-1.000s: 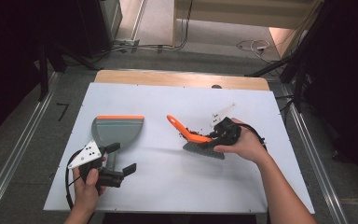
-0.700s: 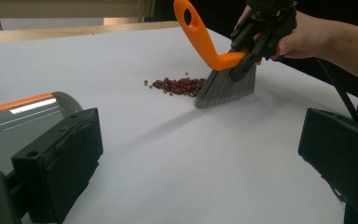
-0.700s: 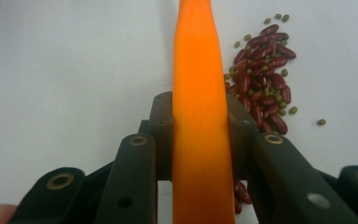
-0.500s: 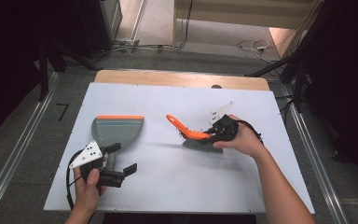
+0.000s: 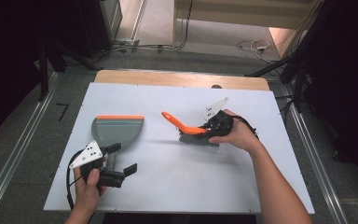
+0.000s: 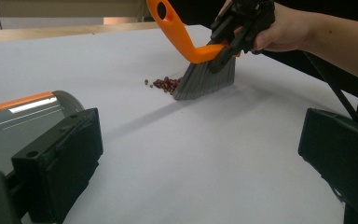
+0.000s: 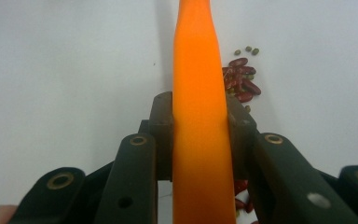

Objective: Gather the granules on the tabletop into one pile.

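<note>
A brush with an orange handle [image 5: 182,125] and grey bristles [image 5: 198,139] stands on the white tabletop [image 5: 186,186], right of centre. My right gripper [image 5: 214,126] is shut on the handle [image 7: 198,93], one jaw on each side. The bristles [image 6: 205,79] touch a small pile of red beans and a few green ones [image 6: 165,84], seen beside the handle [image 7: 240,79]. A grey dustpan with an orange lip [image 5: 119,129] lies flat at the left. My left gripper [image 5: 122,158] is open just behind the dustpan, its handle close to the left jaw. The pan's side [image 6: 23,116] shows beside that jaw.
The table's near edge lies just under the left hand [image 5: 87,191]. A wooden strip [image 5: 182,79] runs along the far edge. Cables [image 5: 251,46] lie on the floor beyond. Bare tabletop [image 6: 191,154] separates the dustpan and the brush.
The right hand has twisted a little and nudged the brush slightly leftward. The left hand and the dustpan have stayed put.
</note>
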